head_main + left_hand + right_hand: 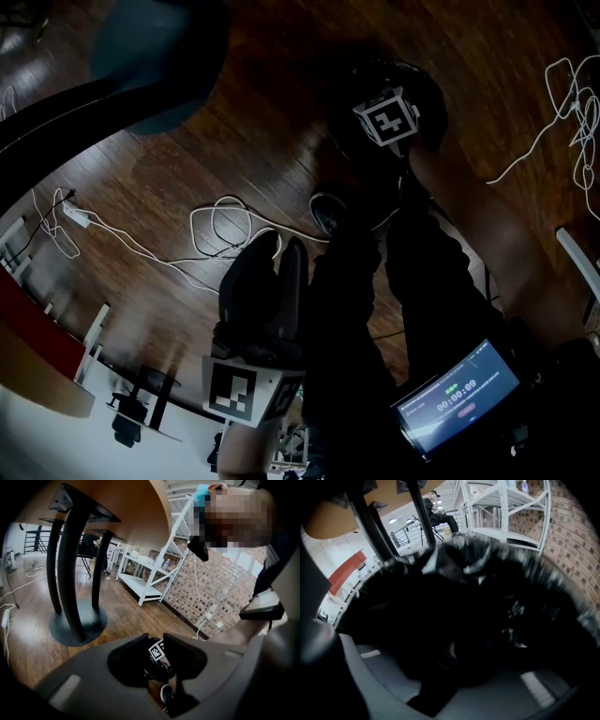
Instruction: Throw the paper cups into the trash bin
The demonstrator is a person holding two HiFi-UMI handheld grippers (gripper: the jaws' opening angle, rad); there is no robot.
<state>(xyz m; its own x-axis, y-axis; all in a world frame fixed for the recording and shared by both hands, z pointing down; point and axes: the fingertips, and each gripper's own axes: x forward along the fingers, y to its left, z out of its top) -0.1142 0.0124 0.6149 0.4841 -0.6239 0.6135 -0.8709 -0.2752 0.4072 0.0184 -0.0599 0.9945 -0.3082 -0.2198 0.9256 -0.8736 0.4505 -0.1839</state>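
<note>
**A:** Start at your left. What is that side doing?

**B:** My left gripper (281, 246) hangs low over the dark wooden plank floor (187, 159). Its jaws stand a little apart with nothing between them. Through the gap I see only the black-and-white marker cube (157, 649) of my other gripper. It has no part in this step.

**A:** And the right?

**B:** My right gripper (457, 665) points steeply down into the mouth of the round black trash bin with its crumpled black liner (459, 562). The jaws are spread wide and press on nothing.

**A:** Where is the cup?

**B:** Deep in the dark between those jaws there is a pale curved edge (451, 651). I take it for the rim of a white paper cup lying loose inside the bin, but it is too dark to be sure.

**A:** So which step is this?

**B:** The drop, I judge: the let-go over the bin. Next I would lift the right hand straight up, clear of the liner so it doesn't snag. Then I would look for another cup, and none shows in any view.
</note>
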